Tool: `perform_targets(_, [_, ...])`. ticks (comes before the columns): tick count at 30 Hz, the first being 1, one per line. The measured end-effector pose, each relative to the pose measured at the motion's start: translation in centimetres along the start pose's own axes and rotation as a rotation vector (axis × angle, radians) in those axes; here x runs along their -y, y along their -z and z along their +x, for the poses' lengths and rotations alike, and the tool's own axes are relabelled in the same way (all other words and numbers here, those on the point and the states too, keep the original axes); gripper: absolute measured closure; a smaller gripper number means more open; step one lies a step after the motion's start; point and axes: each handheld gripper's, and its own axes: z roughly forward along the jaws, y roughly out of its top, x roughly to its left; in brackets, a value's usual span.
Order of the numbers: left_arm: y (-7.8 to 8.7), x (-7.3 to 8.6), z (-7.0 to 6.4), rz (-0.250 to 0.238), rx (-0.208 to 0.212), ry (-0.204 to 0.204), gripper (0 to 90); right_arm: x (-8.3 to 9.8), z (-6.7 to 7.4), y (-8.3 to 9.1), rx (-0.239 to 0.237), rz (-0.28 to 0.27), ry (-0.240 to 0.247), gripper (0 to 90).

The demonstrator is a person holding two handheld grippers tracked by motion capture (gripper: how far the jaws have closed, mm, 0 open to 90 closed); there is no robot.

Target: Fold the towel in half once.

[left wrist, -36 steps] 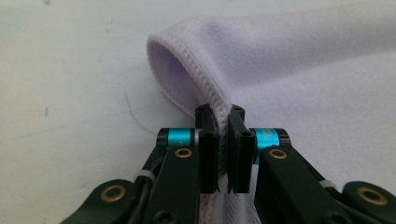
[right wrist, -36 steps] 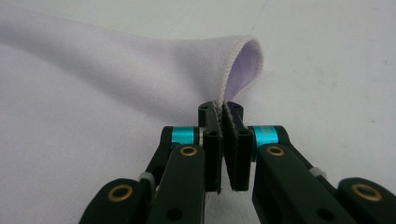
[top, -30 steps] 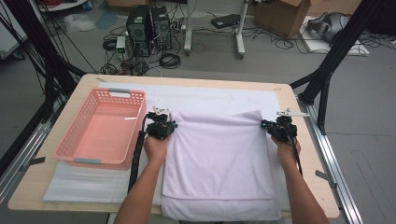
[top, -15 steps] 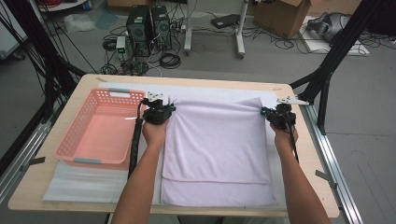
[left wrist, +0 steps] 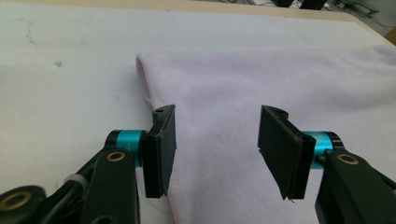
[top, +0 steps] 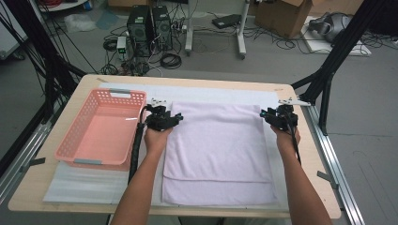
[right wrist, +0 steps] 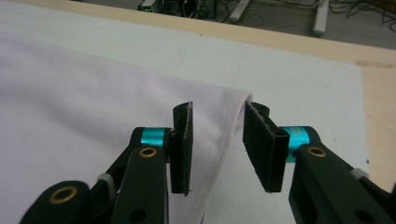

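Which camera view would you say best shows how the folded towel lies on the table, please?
The high view: it takes in the whole towel, folded with a lower layer showing along its near edge, beside the pink basket. The left gripper view shows just one far corner between open fingers; the right gripper view shows the other corner.

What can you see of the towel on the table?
The towel is pale lilac, soft-looking cloth, folded once, its lower layer showing along the near edge. It lies flat on the white mat, right of the pink basket. The left gripper and right gripper stand open over its far corners, having just opened.
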Motion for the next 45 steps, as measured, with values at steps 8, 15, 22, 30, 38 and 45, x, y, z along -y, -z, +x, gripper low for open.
perform_targets(8, [2.4,1.3,-1.2,-0.014,0.067,-0.034,42.4,1.8,0.6,2.9,-0.065,0.049,0.035,61.4])
perform_targets(15, [4.6,3.2,-1.8,0.024,0.107,-0.057,44.3,4.3,1.6,5.6,-0.106,0.059,0.037,65.9])
perform_targets(22, [7.4,5.3,-2.7,-0.02,0.109,-0.101,47.5,7.3,2.9,8.0,-0.153,0.065,0.042,66.7])
perform_targets(30, [9.9,8.1,-2.4,-0.034,0.127,-0.078,47.1,9.4,4.1,10.5,-0.153,0.06,0.047,64.9])
perform_targets(38, [12.3,9.3,-2.6,-0.058,0.167,-0.1,48.0,10.7,5.8,12.4,-0.176,0.052,0.095,59.4])
perform_targets(45, [13.3,10.1,-3.0,-0.044,0.196,-0.125,44.2,11.9,6.4,13.4,-0.207,0.042,0.102,58.6])
